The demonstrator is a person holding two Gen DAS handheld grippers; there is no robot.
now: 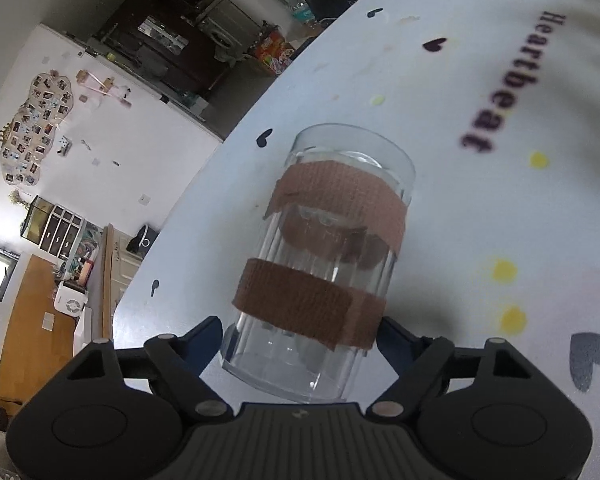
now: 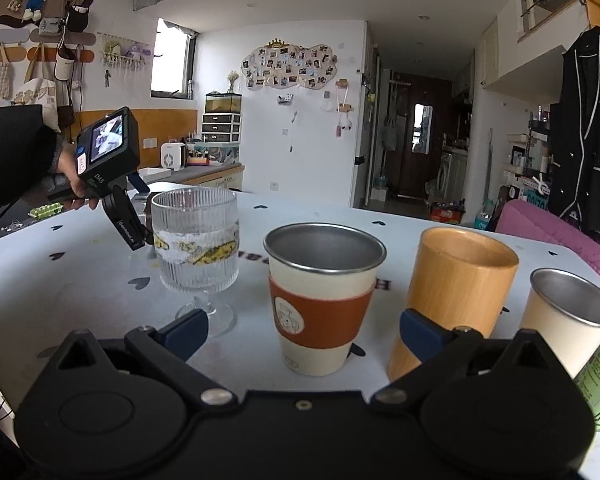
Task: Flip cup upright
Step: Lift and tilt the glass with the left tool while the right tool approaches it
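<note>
White walls (image 2: 300, 120) carry a photo board (image 2: 289, 67); a bright window (image 2: 171, 60) sits left, drawers (image 2: 221, 126) below, and a dark hallway (image 2: 420, 140) opens right.

Glass (image 1: 324, 256): between the left gripper (image 1: 300, 340) jaws, over the counter (image 1: 500, 220).
Goblet (image 2: 196, 248): far left on counter.
Sleeved cup (image 2: 324, 300): right of goblet, before right gripper (image 2: 304, 330).
Wooden cup (image 2: 456, 300): right of sleeved cup.
Steel cup (image 2: 568, 320): far right.
</note>
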